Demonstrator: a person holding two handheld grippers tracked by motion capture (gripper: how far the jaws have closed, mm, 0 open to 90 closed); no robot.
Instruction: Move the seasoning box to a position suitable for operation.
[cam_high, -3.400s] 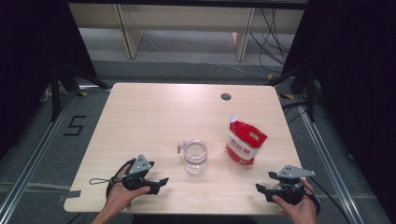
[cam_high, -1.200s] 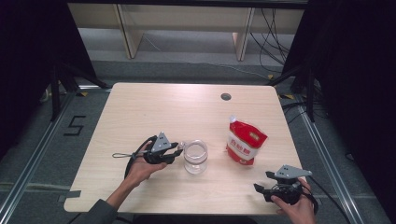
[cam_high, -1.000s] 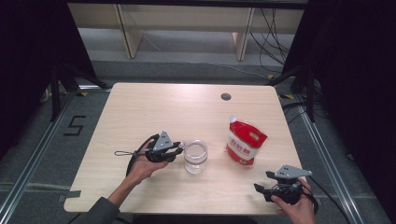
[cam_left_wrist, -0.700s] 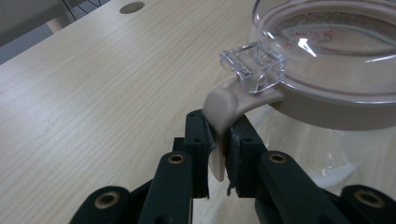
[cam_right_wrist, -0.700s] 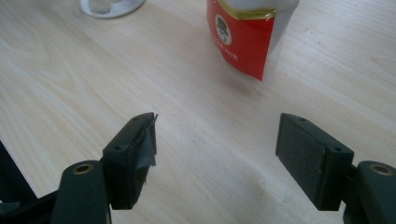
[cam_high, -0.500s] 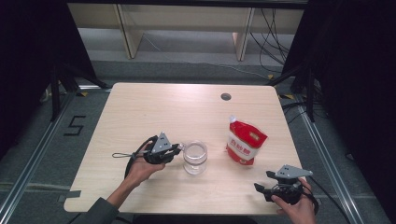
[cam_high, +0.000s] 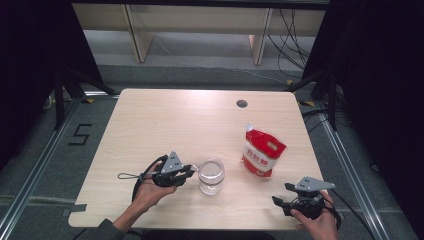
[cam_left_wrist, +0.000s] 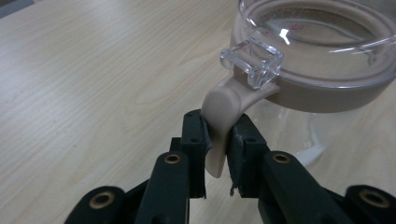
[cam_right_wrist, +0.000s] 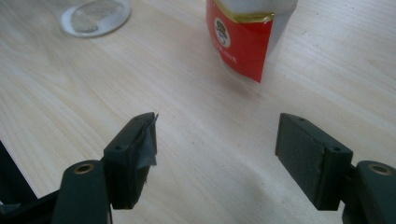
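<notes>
Left gripper (cam_left_wrist: 217, 154): my jaws pinch the beige handle (cam_left_wrist: 222, 121) of the clear jug (cam_high: 211, 176), having just shifted their squeeze on it.
Jug: upright, mid-front of the desk (cam_high: 165, 120).
Right gripper (cam_right_wrist: 215, 154): jaws wide apart, holding nothing, facing the red pouch (cam_right_wrist: 245, 35).

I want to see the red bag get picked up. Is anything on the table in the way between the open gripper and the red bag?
Nothing visible is. The right gripper has its jaws open with bare table ahead, up to the red bag. The jug stands off to the side.
</notes>
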